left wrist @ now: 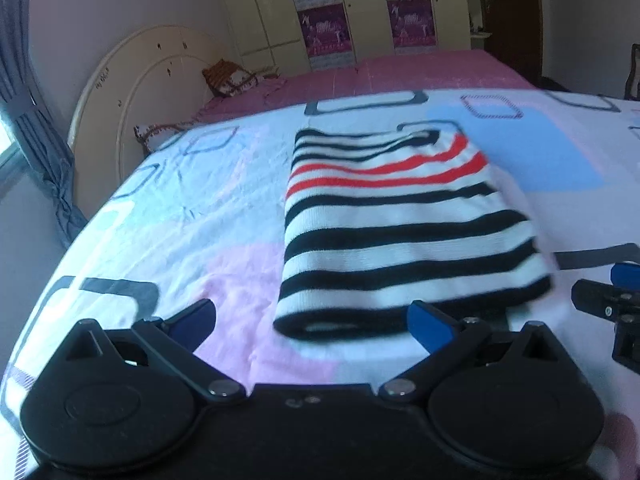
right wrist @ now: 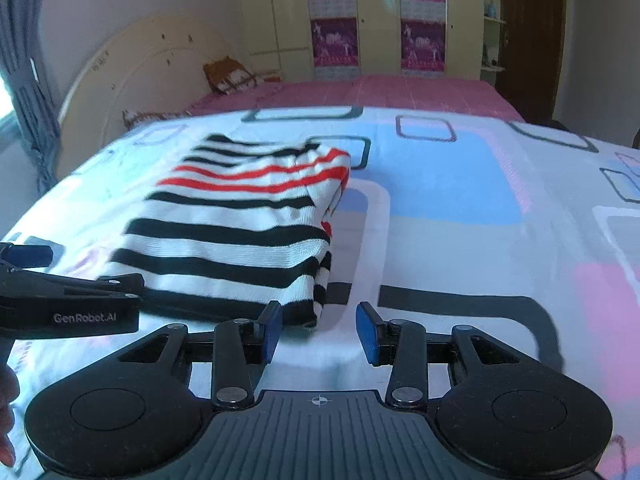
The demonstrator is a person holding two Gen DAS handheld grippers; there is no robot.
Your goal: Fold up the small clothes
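both hand-held grippers, left hand-held gripper (left wrist: 316,322) and right hand-held gripper (right wrist: 318,332), gape beside folded striped top (left wrist: 400,232).

Bright daylight comes in from the window (left wrist: 8,148) at nine o'clock. Everything looks blurry, and the edges bend.

A bed (left wrist: 420,68) carries a patterned sheet (left wrist: 200,216), the folded striped garment (left wrist: 392,224) lying on it.

The left gripper (left wrist: 314,322) is showing black linkage arms, round housings, silver screws and blue pads. The right gripper (right wrist: 318,330) is wearing matching blue pads (right wrist: 368,334), a ribbed grey deck and crosshair mark.
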